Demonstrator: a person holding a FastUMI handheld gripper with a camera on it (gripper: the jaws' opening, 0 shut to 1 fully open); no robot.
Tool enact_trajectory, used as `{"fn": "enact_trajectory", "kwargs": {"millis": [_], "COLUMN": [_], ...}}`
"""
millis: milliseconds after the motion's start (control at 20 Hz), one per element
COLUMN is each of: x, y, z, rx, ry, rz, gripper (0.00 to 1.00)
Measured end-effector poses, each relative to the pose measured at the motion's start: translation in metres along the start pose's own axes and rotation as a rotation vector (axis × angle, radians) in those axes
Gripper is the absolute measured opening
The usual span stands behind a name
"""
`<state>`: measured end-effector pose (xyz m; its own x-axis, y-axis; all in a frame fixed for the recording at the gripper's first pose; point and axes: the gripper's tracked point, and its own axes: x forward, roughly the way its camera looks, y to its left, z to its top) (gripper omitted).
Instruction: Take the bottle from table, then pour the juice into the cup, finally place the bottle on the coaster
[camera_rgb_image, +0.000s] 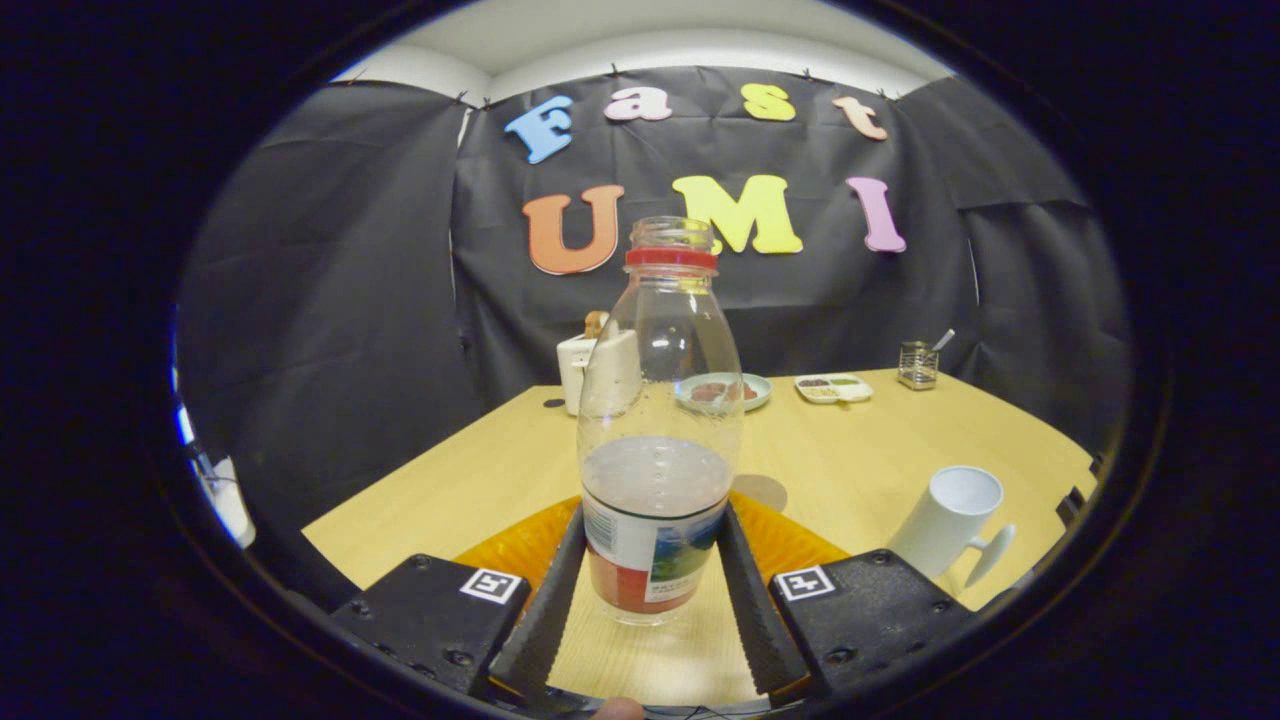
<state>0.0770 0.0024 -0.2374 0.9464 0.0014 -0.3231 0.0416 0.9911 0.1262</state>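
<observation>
1. The gripper (650, 570) has its fingers clamped on both sides of the juice bottle (655, 440), low on the label.
2. The bottle, uncapped and about half full, is upright over the orange coaster (510, 550).
3. The white cup (950, 520) stands near right on the table (850, 450); its contents cannot be seen, so whether pouring is done is unclear.

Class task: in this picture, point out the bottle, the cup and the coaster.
bottle (655, 560): gripper view, on its label, between the gripper (650, 590) fingers.
cup (945, 520): gripper view, on its white side wall.
coaster (515, 550): gripper view, on its orange rim beside the bottle.
</observation>
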Motion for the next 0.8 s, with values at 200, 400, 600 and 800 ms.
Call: {"fn": "enact_trajectory", "kwargs": {"millis": [200,400,600,800], "x": [0.003,0.008,0.011,0.014], "y": [-0.018,-0.032,-0.042,-0.046], "z": [0.006,0.007,0.006,0.002], "rx": [0.258,0.55,0.776,0.942], "ry": [-0.025,-0.042,-0.052,-0.046], "rz": [0.045,0.096,0.125,0.135], "gripper": [0.76,0.76,0.76,0.76]}}
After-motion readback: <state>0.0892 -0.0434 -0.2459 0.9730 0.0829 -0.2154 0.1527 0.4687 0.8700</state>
